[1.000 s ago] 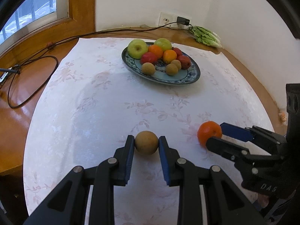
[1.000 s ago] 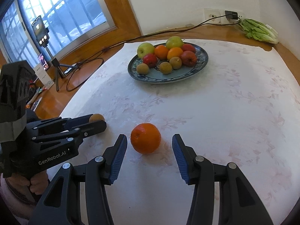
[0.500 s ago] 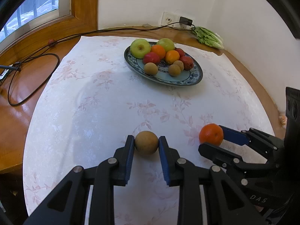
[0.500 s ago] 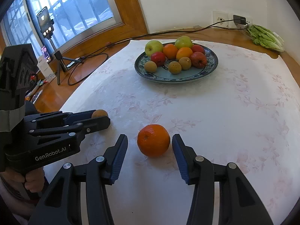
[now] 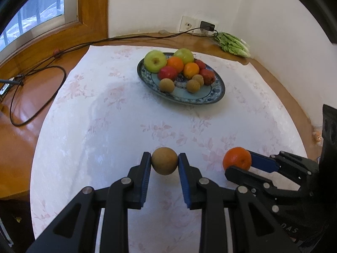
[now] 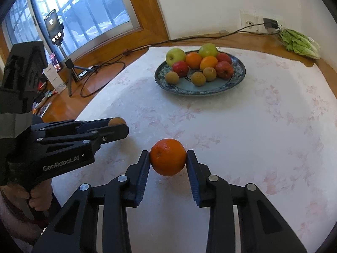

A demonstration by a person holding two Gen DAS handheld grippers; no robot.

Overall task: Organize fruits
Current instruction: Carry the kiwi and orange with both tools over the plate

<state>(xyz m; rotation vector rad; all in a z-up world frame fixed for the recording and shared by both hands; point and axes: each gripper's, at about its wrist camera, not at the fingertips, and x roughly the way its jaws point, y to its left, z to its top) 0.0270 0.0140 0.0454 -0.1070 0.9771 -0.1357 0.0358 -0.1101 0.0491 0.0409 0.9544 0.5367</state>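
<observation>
Closure is complete at the right gripper [image 6: 168, 162]: jaws open a second ago now clench the orange [image 6: 168, 157]. Left gripper [image 5: 164, 164] stays clamped on the brown fruit [image 5: 164, 164]. Both look ready for carrying to the far plate [image 5: 212, 99].

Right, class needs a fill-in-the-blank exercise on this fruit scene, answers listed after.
1. The left gripper is shut on a brown ____.
2. The right gripper is shut on an ____.
3. The blue-patterned plate holds ____ green apples.
4. The lettuce lies beside the wall ____.

Missing words: kiwi; orange; two; socket
</observation>
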